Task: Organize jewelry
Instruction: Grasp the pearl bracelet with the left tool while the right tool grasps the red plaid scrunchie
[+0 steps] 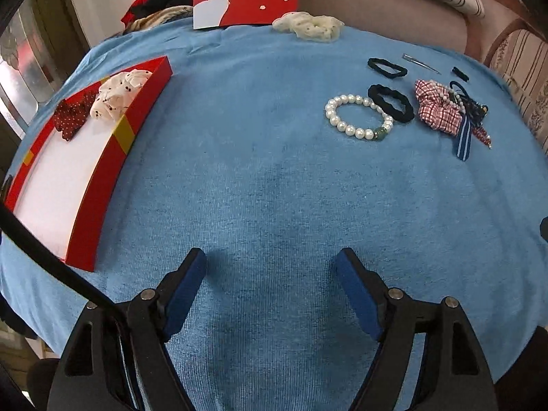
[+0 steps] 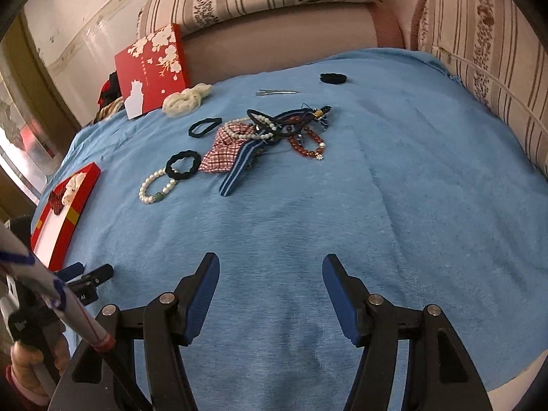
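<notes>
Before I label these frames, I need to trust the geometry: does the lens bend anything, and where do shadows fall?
Left wrist view: the fisheye bows the red box wall into a curve; soft shadows sit on the blue cloth beside the left gripper fingertips. Right wrist view: the cloth bulges dome-like, corners go black, and the right gripper casts only a faint shadow.

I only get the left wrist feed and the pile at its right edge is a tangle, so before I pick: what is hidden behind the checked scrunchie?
Observer: A red bead bracelet lies on the far side of the pile, with a small star-shaped charm.
Operator: Anything further back?
Observer: A black hair tie sits alone beyond the metal hair clip, clear of the pile.
Operator: Are the right tongs free?
Observer: Yes, the right tongs are open and empty over the blue cloth.
</notes>
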### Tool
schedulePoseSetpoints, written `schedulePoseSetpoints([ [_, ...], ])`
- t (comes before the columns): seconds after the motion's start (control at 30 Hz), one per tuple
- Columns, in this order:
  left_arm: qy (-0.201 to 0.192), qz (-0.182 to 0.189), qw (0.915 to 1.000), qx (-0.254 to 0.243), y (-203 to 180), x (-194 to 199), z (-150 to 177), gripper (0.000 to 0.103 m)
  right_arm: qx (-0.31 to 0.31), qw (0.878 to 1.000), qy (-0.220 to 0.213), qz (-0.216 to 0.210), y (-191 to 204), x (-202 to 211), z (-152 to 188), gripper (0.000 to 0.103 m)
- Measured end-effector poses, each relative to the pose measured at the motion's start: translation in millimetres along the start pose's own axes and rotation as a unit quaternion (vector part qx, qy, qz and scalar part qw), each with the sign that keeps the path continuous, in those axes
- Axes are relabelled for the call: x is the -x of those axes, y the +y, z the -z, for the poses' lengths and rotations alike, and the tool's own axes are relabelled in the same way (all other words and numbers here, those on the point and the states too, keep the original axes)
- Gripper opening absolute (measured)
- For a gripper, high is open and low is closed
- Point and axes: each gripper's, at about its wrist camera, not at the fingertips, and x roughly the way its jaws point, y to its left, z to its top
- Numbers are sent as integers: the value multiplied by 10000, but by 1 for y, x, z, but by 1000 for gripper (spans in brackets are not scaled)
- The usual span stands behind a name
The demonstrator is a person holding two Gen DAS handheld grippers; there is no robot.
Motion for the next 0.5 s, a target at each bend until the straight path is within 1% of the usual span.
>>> schedulePoseSetpoints([
  [0.03, 40, -4, 10000, 68, 2, -1, 0, 88, -27, 10000, 6, -19, -2, -2, 0, 67],
  [0.07, 135, 22, 9997, 203, 7, -4, 0, 99, -47, 10000, 8, -36, -4, -3, -1, 67],
  [0.1, 196, 55, 9994, 290, 10, -7, 1, 103, -65, 10000, 12, -56, -5, -4, -1, 67],
  [0.23, 183, 69, 9996, 202, 9, -8, 3, 103, -143, 9998, 25, -147, -7, -11, -7, 67],
  [0.3, 130, 6, 9998, 127, 7, -7, 5, 103, -153, 9997, 33, -186, -7, -14, -10, 67],
  [0.33, 193, -33, 9998, 41, 4, -6, 4, 103, -150, 9997, 42, -202, -7, -17, -13, 67],
  [0.37, 272, -37, 9996, 11, 3, -5, 2, 102, -145, 9997, 56, -211, -6, -19, -15, 67],
  [0.4, 323, 57, 9995, 31, 3, -1, 0, 91, -140, 9996, 66, -222, -6, -21, -16, 67],
  [0.43, 299, 205, 9993, 67, 3, 2, -4, 85, -132, 9996, 82, -243, -6, -25, -19, 67],
  [0.47, 216, 393, 9990, 87, 2, 8, -9, 80, -128, 9996, 92, -253, -5, -27, -21, 67],
  [0.5, 136, 479, 9987, 83, 1, 11, -14, 80, -124, 9995, 108, -265, -5, -30, -24, 67],
])
